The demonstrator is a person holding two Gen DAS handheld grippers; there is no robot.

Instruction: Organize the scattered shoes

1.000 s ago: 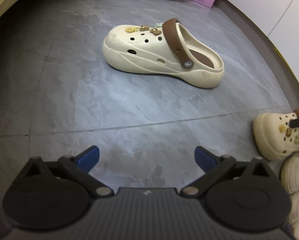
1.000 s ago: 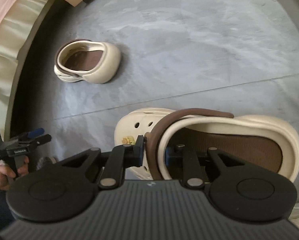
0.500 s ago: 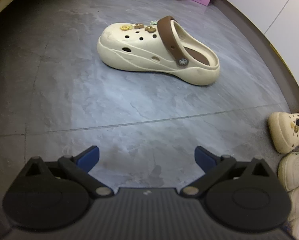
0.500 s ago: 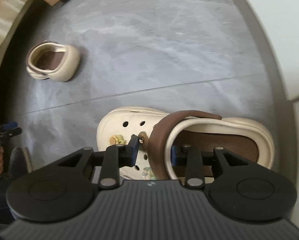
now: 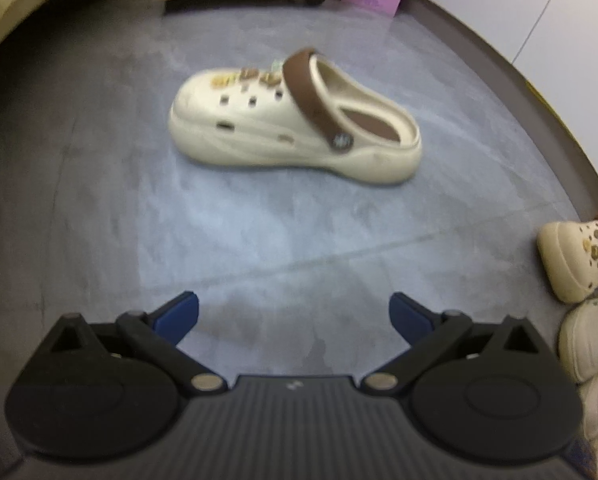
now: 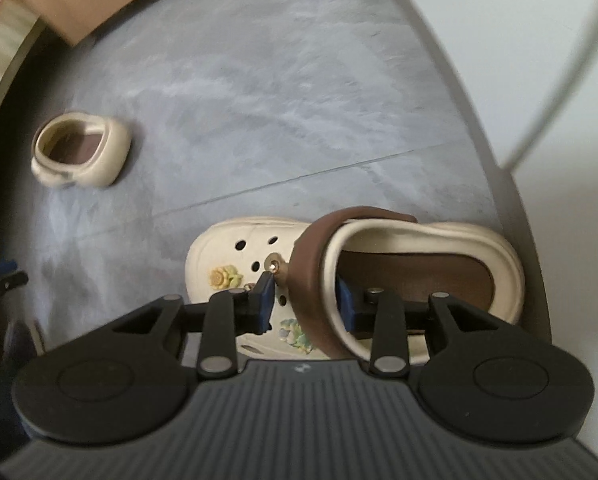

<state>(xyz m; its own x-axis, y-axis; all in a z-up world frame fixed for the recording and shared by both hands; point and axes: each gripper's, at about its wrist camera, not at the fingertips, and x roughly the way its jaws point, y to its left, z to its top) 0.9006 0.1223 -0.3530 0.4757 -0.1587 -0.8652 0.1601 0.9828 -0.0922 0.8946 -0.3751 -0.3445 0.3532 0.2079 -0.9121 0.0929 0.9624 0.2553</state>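
On the grey stone-look floor (image 6: pixel 283 92) by the wall, the right gripper (image 6: pixel 305 304), its jaws just parted off the strap, has released the cream foam clog with brown strap (image 6: pixel 379 276) beside other shoes, while the left gripper (image 5: pixel 295 312) hangs wide open and empty before its stray twin clog (image 5: pixel 295 120).

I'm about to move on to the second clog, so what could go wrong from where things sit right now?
1. The right claw has just been opening but straddles the brown strap of the placed clog; lifting away could snag it and drag the clog out of line.
2. That clog sits close to the wall; a nudge could jam it there.
3. The far clog lies well ahead of the open left claw, sideways to it, which may make gripping awkward.
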